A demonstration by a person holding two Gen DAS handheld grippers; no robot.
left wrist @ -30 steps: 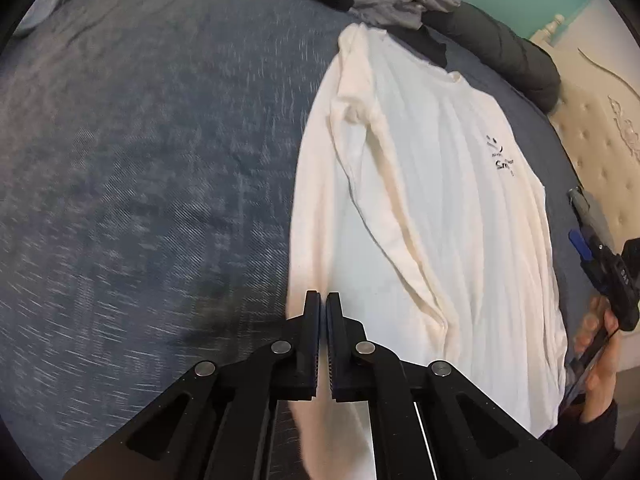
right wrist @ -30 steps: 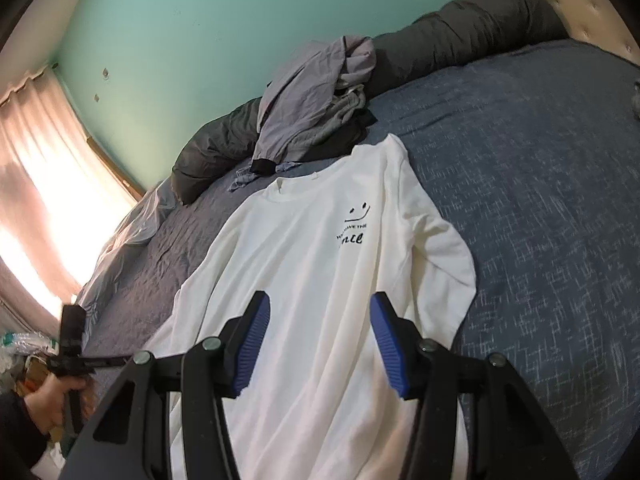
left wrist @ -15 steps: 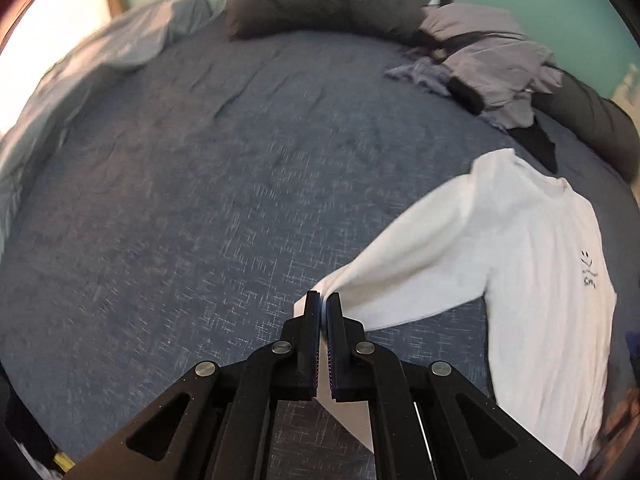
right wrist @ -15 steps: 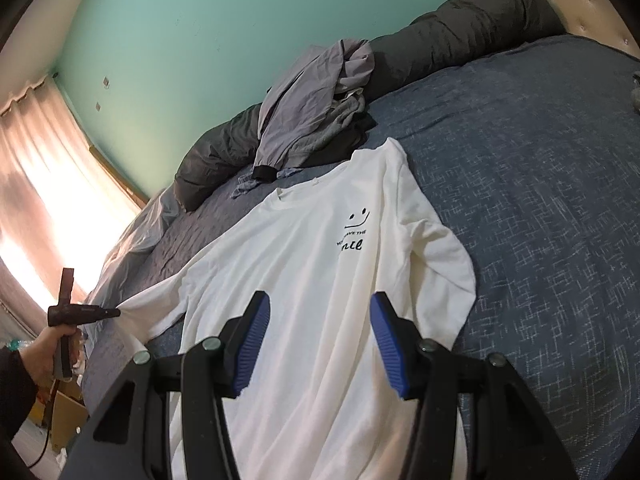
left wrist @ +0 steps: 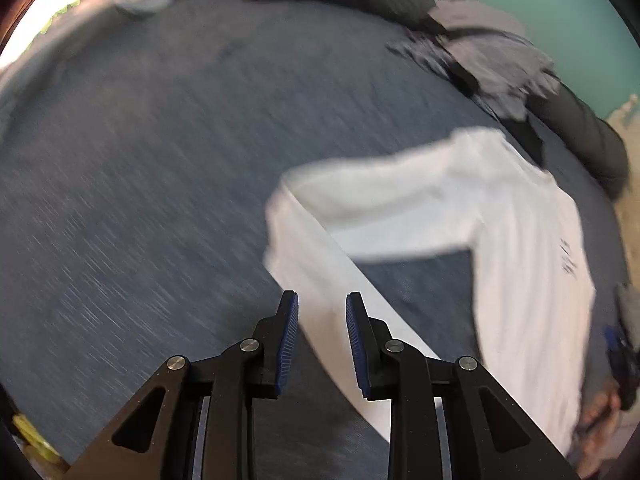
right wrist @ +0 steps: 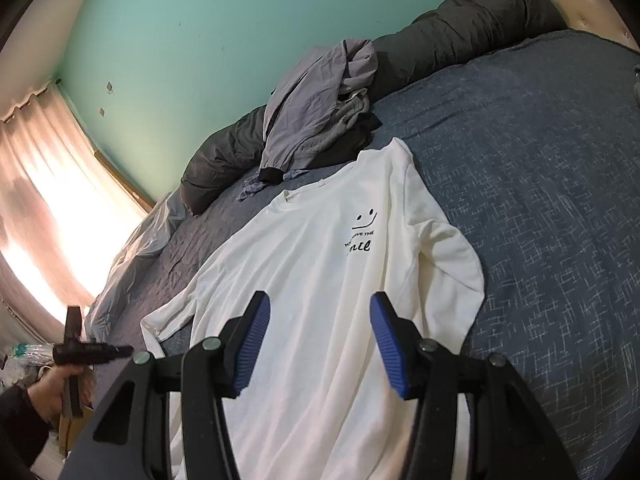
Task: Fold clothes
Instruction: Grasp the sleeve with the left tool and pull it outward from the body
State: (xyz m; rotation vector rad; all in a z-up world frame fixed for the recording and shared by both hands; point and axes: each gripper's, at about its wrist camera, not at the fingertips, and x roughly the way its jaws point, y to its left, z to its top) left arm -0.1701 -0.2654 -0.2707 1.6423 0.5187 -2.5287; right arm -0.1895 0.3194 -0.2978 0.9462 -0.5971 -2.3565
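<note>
White cotton, a long-sleeved shirt (right wrist: 320, 280), is spread face up on a dark blue bedspread (right wrist: 540, 200), its collar toward a heap of grey clothes (right wrist: 320, 92) by the teal wall. A second ago its left sleeve (left wrist: 380, 188) was folded across the body and pinched in the left gripper (left wrist: 322, 320). That sleeve has since been drawn outward and let go: the jaws have just been opening and are now seen parted, with the cloth lying below them, not clamped. The right gripper (right wrist: 320, 340) is held over the shirt's lower front, jaws spread and empty, unmoved. The sleeve is judged to be laid out flat, so that folding can begin from a tidy shape.
</note>
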